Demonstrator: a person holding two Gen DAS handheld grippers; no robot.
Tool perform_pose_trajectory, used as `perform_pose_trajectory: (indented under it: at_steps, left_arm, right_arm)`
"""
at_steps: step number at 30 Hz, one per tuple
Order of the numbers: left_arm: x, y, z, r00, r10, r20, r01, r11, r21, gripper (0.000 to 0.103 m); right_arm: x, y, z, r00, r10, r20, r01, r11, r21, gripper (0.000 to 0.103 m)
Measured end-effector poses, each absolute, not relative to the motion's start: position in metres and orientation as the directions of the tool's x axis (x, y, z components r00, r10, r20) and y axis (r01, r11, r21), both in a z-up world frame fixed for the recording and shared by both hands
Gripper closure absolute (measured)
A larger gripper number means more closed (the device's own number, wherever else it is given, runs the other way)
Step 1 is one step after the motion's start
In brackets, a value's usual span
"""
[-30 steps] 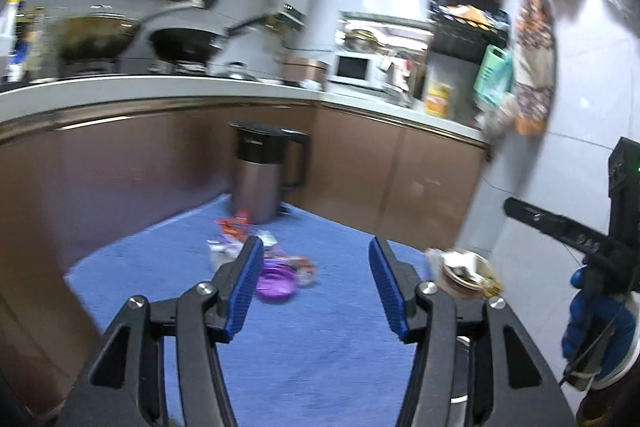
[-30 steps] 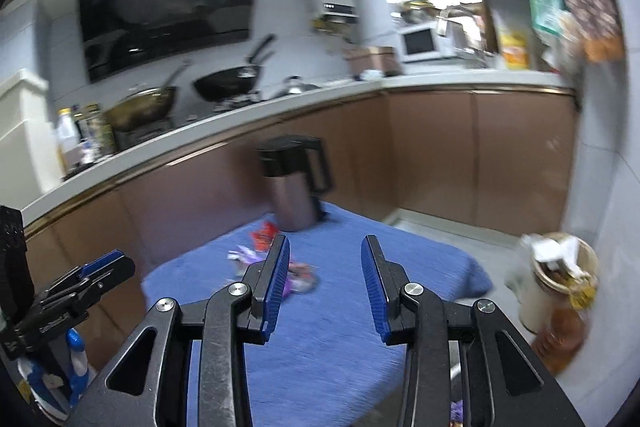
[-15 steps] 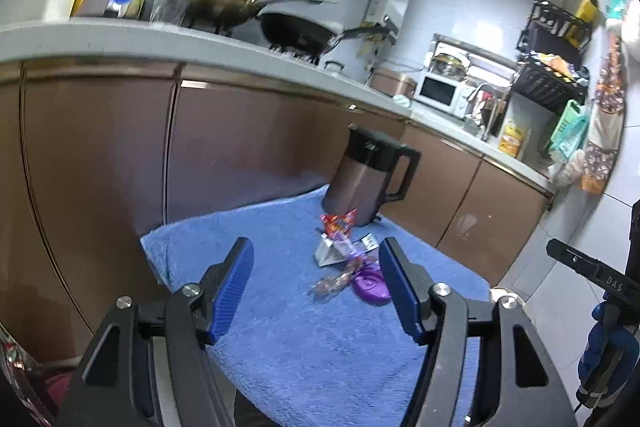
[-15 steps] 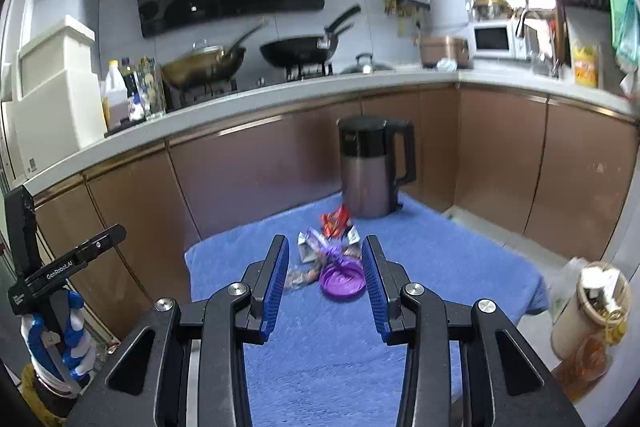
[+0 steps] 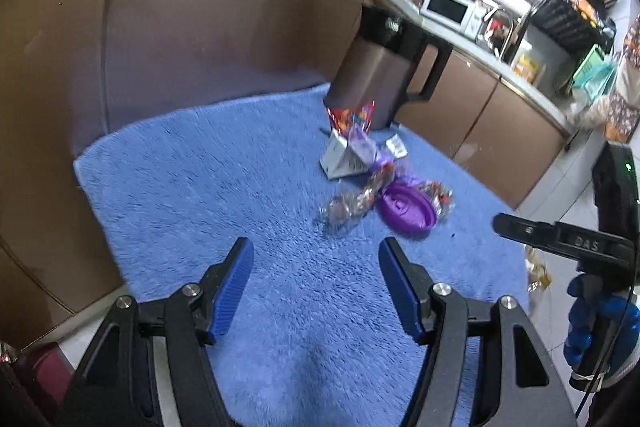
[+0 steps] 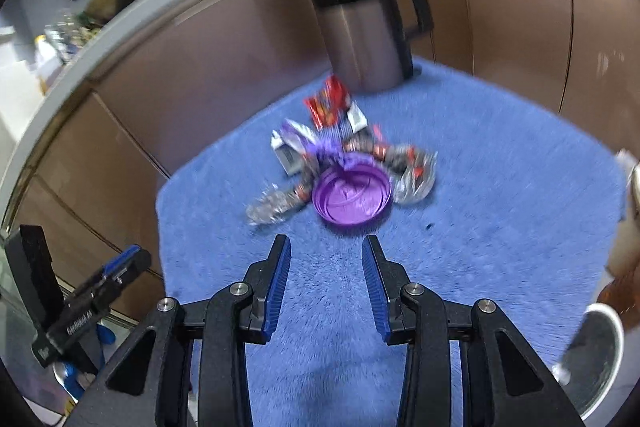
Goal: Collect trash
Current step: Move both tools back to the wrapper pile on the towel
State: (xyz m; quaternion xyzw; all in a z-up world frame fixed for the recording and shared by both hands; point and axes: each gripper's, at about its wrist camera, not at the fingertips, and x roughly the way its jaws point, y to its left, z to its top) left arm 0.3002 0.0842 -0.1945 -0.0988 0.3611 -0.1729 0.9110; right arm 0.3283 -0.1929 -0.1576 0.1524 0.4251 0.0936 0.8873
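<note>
Both hand-held tools hang over the fluffy blue rug, tilted down at the litter heaped in front of the tall brown kettle with the black handle. The left gripper has its blue-padded jaws spread wide, nothing between them. The right gripper stands narrower but also empty, lined up on the round purple plastic lid. That lid looks light and stiff, lying flat; I'd pinch its raised rim, as the slick face offers nothing. Just left of it, touching, a crumpled clear plastic wrapper: featherweight, soft, grab any bunched fold. Behind, a small white carton and a red snack packet, both flimsy and easily crushed.
</note>
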Motion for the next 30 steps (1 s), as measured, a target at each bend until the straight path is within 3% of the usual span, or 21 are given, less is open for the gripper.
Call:
perform_pose_trajectory:
  at_steps: [14,27,30]
  left_arm:
    - [0.39,0.009,-0.225,0.57,-0.388,-0.724,0.404,0.9,-0.163,0.04]
    - [0.415,-0.005,-0.252,0.525,-0.39,-0.756,0.383,0.902,-0.199,0.041]
    - [0.419,-0.004,-0.256,0.514,-0.398,-0.76,0.376,0.901,-0.217,0.05]
  right_arm:
    - [0.408,-0.214,-0.234,0.488,0.343,-0.803,0.139,0.878,0.459,0.065]
    - [0.43,-0.213,-0.24,0.484,0.315,-0.816,0.18,0.877,0.445,0.067]
    - [0.433,-0.212,-0.241,0.492,0.302,-0.816,0.191,0.878,0.44,0.067]
